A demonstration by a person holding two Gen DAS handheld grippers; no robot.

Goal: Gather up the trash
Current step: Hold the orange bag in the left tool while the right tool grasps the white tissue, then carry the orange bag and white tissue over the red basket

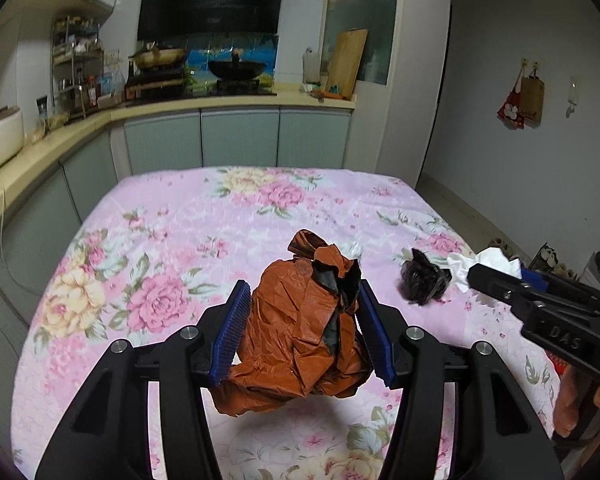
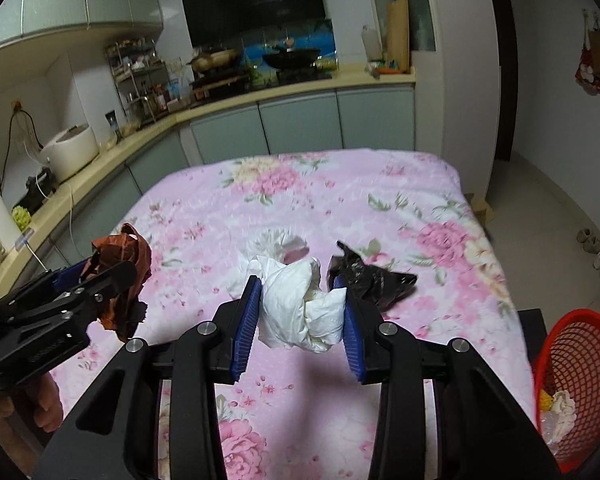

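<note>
While the right gripper (image 2: 300, 312) pinched the white tissue wad (image 2: 300, 304) clear of the floral tabletop (image 2: 260, 408), it needed a steady squeeze across to the red basket (image 2: 572, 368); the left gripper (image 1: 302, 320) clamped the orange bag (image 1: 300, 328), and the black scrap (image 2: 372, 280) lay beyond.

Two black plastic claws, left claw (image 1: 305, 332) and right claw (image 2: 300, 322), each carry ribbed blue pads (image 1: 229, 338) on angular black arms fastened with round silver screws (image 1: 190, 333); raised lettering marks one black housing (image 1: 566, 342).
</note>
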